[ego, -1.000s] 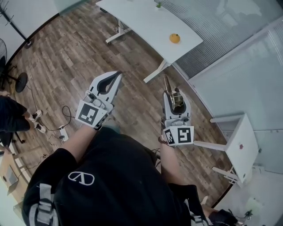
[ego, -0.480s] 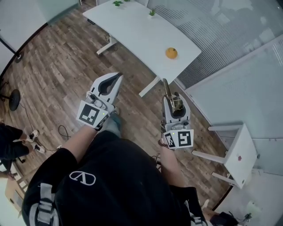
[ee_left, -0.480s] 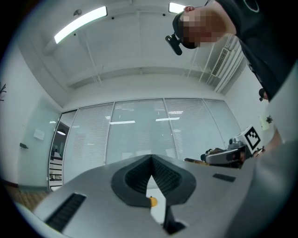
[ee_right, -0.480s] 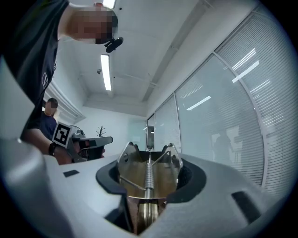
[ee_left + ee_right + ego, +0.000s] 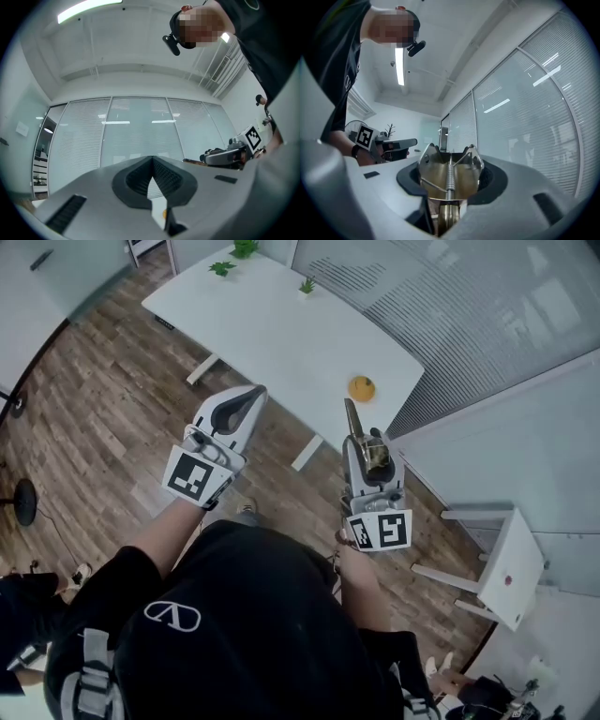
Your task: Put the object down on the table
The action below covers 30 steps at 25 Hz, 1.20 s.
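Brass-coloured sprung metal tool point(image 5: 449, 180), perhaps a clamp, sits clamped in our right gripper point(image 5: 363, 442). Our left gripper point(image 5: 251, 396) is closed, empty.

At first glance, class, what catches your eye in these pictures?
First comes the brass-coloured metal object with a spring down its middle, clamped in the right gripper in front of the person. Next is the orange fruit alone near the corner of the white table, just beyond that gripper. The left gripper is shut and empty.
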Tool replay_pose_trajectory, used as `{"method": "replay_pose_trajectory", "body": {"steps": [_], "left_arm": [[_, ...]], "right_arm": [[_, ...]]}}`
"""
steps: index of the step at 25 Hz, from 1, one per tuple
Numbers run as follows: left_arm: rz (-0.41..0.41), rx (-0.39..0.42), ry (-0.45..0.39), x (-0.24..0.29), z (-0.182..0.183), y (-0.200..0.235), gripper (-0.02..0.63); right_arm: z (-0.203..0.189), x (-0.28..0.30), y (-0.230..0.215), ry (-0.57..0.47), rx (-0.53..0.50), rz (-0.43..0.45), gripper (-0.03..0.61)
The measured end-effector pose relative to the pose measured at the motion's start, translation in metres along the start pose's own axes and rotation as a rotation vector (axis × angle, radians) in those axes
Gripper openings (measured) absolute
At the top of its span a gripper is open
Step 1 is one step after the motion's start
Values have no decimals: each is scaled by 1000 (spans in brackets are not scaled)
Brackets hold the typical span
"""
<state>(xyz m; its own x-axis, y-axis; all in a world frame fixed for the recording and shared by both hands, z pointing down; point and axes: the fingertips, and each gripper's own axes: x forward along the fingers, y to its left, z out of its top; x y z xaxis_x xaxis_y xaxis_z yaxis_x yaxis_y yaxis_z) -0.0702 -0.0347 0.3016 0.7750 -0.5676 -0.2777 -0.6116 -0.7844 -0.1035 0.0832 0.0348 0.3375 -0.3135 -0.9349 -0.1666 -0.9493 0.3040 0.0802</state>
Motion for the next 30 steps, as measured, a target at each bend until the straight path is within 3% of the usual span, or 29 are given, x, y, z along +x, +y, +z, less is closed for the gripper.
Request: {"method": "replay_pose_trajectory", "body": {"steps": [4,10,20,30], "left_arm": [[-2,-9,49,20,-22,32,5],[29,-19,58,57,-43,64,5],[119,0,81,130,-71,77,5],[111,-11,94,167,-95,102,5]], "right_arm": [[-6,44,-13,20,-9,13,181],[-18,97,-43,20,6,51,181],[-39,152,-111,4,44,160,181],[-61,203,-135,25,53,179,181]]}}
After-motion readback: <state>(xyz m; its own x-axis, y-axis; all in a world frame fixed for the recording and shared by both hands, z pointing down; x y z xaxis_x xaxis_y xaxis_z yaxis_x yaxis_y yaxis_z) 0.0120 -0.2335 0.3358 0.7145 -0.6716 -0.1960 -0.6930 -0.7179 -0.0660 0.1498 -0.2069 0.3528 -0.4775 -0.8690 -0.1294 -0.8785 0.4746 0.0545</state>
